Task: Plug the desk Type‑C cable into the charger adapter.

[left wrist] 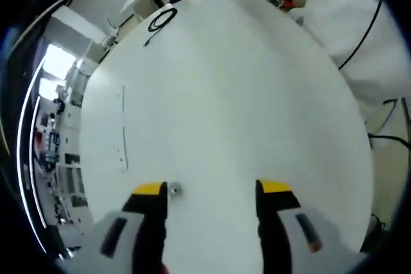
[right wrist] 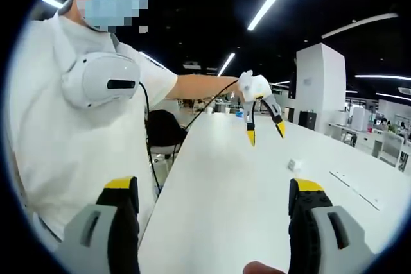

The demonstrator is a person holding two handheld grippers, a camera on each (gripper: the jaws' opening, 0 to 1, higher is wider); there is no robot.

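A small white charger adapter lies on the white table, just beside the left jaw tip of my left gripper, which is open and empty. A black cable lies coiled at the table's far end. In the right gripper view the left gripper hangs over the table in a gloved hand, jaws apart and pointing down. The adapter sits on the table a little below and to the right of it. My right gripper is open, held low near the table's edge, with nothing between its jaws.
A person in a white shirt with a white device on the chest stands at the table's left side. A thin black lead runs along the outstretched arm. A dark chair stands behind. A narrow slot marks the tabletop.
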